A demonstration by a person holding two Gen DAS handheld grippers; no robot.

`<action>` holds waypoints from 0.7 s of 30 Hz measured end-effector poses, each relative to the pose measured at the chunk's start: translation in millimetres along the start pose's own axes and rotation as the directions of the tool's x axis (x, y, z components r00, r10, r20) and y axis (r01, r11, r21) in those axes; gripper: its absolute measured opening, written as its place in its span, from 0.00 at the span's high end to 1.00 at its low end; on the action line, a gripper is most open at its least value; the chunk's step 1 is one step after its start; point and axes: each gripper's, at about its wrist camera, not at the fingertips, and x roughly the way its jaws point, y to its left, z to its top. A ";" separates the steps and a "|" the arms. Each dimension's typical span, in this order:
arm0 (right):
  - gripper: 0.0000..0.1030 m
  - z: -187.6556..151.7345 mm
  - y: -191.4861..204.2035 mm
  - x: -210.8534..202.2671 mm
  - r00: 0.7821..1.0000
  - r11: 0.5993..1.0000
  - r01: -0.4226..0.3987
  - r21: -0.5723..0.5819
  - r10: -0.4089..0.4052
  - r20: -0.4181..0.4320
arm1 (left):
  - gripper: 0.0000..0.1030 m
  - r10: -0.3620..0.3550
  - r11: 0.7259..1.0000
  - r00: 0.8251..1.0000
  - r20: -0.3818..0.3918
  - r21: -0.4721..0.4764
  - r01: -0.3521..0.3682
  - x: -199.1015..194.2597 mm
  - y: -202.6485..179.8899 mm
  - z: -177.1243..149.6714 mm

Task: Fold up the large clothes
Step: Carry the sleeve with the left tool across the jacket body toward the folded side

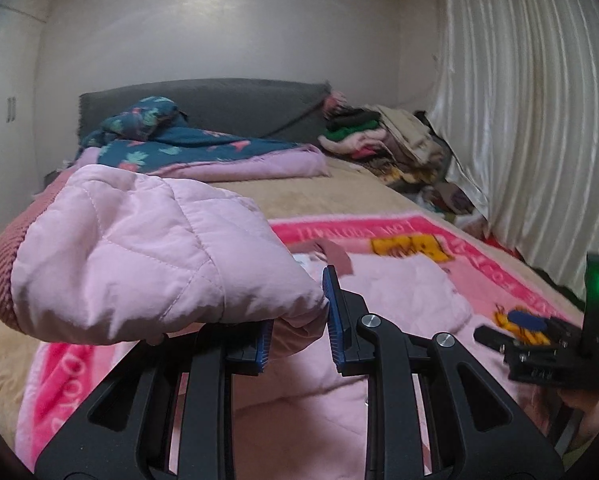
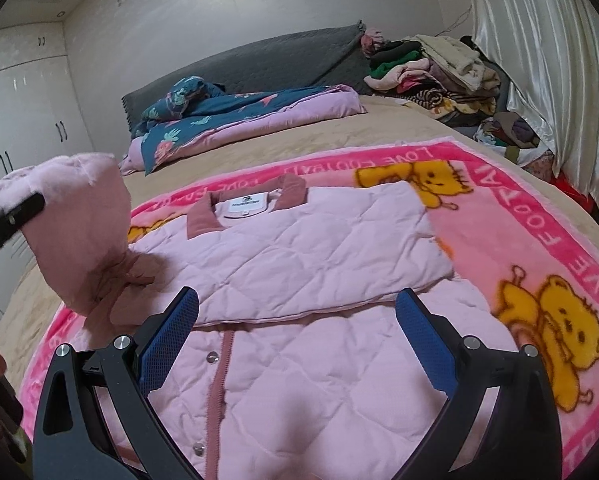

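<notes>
A pale pink quilted jacket (image 2: 299, 256) lies on a pink blanket with yellow bears (image 2: 519, 240), its dusty-pink collar (image 2: 251, 204) toward the headboard. One side is folded over the snap front (image 2: 219, 360). My left gripper (image 1: 297, 332) is shut on the jacket's sleeve (image 1: 139, 248) and holds it in the air, the ribbed cuff (image 1: 7, 264) hanging to the left. In the right wrist view the raised sleeve (image 2: 83, 220) stands at the left edge of the jacket. My right gripper (image 2: 297, 320) hovers open over the jacket's lower half with nothing between its pads.
A folded blue floral quilt (image 2: 219, 116) lies near the grey headboard (image 2: 259, 60). A pile of clothes (image 2: 431, 72) sits at the bed's far right corner beside a white curtain (image 2: 539, 60). White wardrobes (image 2: 19, 112) line the left wall. Tan bedsheet (image 2: 339, 136) surrounds the blanket.
</notes>
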 end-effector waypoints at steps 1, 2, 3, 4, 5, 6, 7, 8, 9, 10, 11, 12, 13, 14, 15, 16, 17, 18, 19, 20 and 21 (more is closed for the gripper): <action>0.05 -0.4 -3.8 0.3 1.000 1.000 0.005 0.007 -0.005 0.000 | 0.85 -0.002 1.000 1.000 -0.005 0.012 0.002 2.2 -2.6 -0.2; 0.05 -1.2 -7.8 1.0 1.000 1.000 0.009 0.014 -0.009 -0.002 | 0.85 -0.003 0.999 1.000 -0.011 0.034 0.003 4.7 -7.9 -2.8; 0.05 -2.3 -10.3 1.1 1.000 1.000 0.011 0.019 -0.011 -0.003 | 0.85 -0.002 0.998 1.000 -0.015 0.065 0.003 7.8 -14.8 -6.1; 0.05 -3.2 -13.3 0.6 1.000 1.000 0.012 0.026 -0.012 -0.006 | 0.85 -0.003 0.996 1.000 -0.019 0.086 0.005 10.1 -19.9 -7.6; 0.05 -3.8 -16.2 1.3 1.000 0.999 0.013 0.032 -0.013 -0.008 | 0.85 -0.008 0.994 1.000 -0.026 0.109 0.010 12.9 -26.1 -9.9; 0.05 -4.2 -19.7 2.2 1.000 0.999 0.012 0.037 -0.011 -0.010 | 0.85 -0.017 0.990 0.999 -0.040 0.139 0.023 17.0 -33.7 -14.1; 0.05 -4.8 -22.1 2.1 1.000 0.999 0.011 0.042 -0.010 -0.012 | 0.85 -0.023 0.988 0.999 -0.048 0.154 0.030 19.8 -39.0 -15.5; 0.05 -5.1 -26.3 2.5 1.000 0.999 0.011 0.049 -0.010 -0.014 | 0.85 -0.031 0.985 0.998 -0.057 0.171 0.040 22.4 -44.2 -17.4; 0.05 -5.3 -29.2 2.5 1.000 0.998 0.011 0.054 -0.011 -0.014 | 0.85 -0.044 0.981 0.997 -0.071 0.187 0.057 26.7 -49.7 -21.4; 0.05 -5.5 -33.5 2.5 1.000 0.998 0.019 0.060 -0.018 -0.013 | 0.85 -0.051 0.978 0.995 -0.080 0.198 0.067 29.5 -53.1 -25.0; 0.05 -5.5 -36.7 2.5 1.000 0.998 0.026 0.063 -0.026 -0.012 | 0.85 -0.055 0.973 0.994 -0.093 0.220 0.075 33.3 -57.9 -29.7; 0.05 -5.9 -41.5 2.7 0.999 0.997 0.035 0.070 -0.035 -0.013 | 0.85 -0.054 0.968 0.993 -0.107 0.237 0.078 36.7 -61.7 -34.0; 0.05 -6.0 -45.0 2.7 0.999 0.996 0.041 0.076 -0.041 -0.013 | 0.85 -0.052 0.965 0.992 -0.116 0.250 0.080 40.8 -66.5 -36.5; 0.05 -6.1 -49.9 2.7 0.999 0.995 0.049 0.085 -0.048 -0.015 | 0.85 -0.051 0.960 0.991 -0.126 0.266 0.083 44.1 -69.7 -40.2; 0.05 -6.6 -52.6 2.1 0.999 0.995 0.052 0.089 -0.051 -0.016 | 0.85 -0.053 0.955 0.988 -0.148 0.280 0.093 50.3 -72.9 -45.5; 0.05 -7.1 -55.7 1.4 0.998 0.994 0.057 0.092 -0.056 -0.016 | 0.85 -0.055 0.953 0.985 -0.165 0.287 0.101 54.2 -74.8 -48.0; 0.05 -7.5 -58.4 0.8 0.998 0.993 0.063 0.095 -0.062 -0.016 | 0.85 -0.057 0.948 0.981 -0.186 0.297 0.111 60.0 -77.5 -53.3; 0.05 -7.6 -61.9 0.3 0.998 0.993 0.067 0.100 -0.065 -0.016 | 0.85 -0.057 0.942 0.976 -0.212 0.311 0.123 66.5 -81.2 -59.9; 0.05 -7.7 -64.3 -0.2 0.997 0.992 0.071 0.102 -0.070 -0.016 | 0.85 -0.056 0.938 0.972 -0.229 0.322 0.129 71.2 -85.3 -64.9; 0.05 -8.4 -65.6 -0.8 0.997 0.992 0.074 0.102 -0.073 -0.017 | 0.84 -0.053 0.935 0.969 -0.241 0.330 0.133 73.5 -87.2 -69.0; 0.05 -8.6 -67.2 -1.4 0.997 0.992 0.076 0.102 -0.075 -0.017 | 0.84 -0.049 0.933 0.967 -0.251 0.333 0.134 76.3 -90.1 -72.7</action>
